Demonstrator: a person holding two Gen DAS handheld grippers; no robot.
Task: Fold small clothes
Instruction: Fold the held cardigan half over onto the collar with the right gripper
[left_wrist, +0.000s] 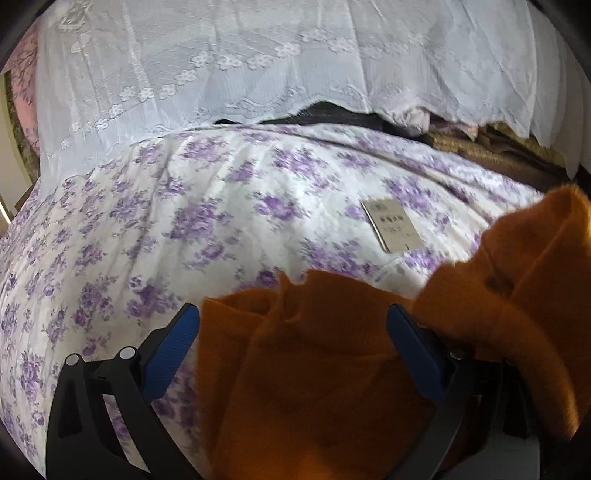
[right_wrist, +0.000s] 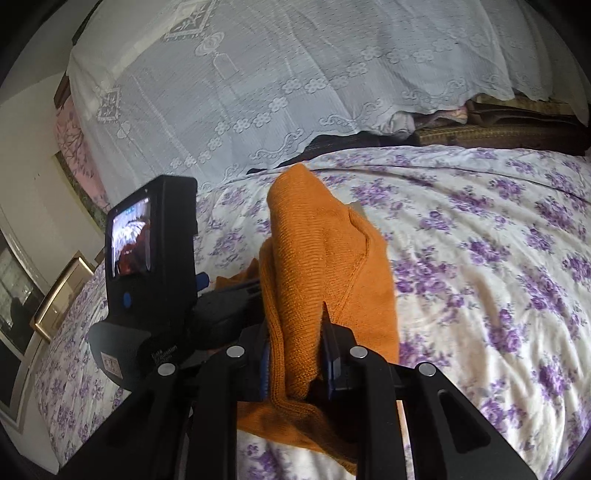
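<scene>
Two grippers are lifting the orange knit garment (right_wrist: 325, 258) off the bed (right_wrist: 480, 258) to fold it: right gripper (right_wrist: 295, 354) jaws clenching a bunched fold, left gripper (left_wrist: 291, 328) jaws standing released around slack cloth.

**Knit, cotton, lace and matt plastic**

The orange garment (right_wrist: 321, 258) is a soft ribbed knit with a fuzzy, matt surface. The bed cover (right_wrist: 480, 258) beneath it looks like thin, creased cloth printed with purple flowers. At twelve o'clock hangs a sheer white lace cloth (right_wrist: 258, 74) with raised flower embroidery. The right hand-held gripper (right_wrist: 295, 354) is matt black plastic with shiny metal pins; the left hand-held gripper (left_wrist: 295, 332) has smooth blue pads (left_wrist: 173, 339). A paper tag (left_wrist: 393, 225) lies at two o'clock.
</scene>
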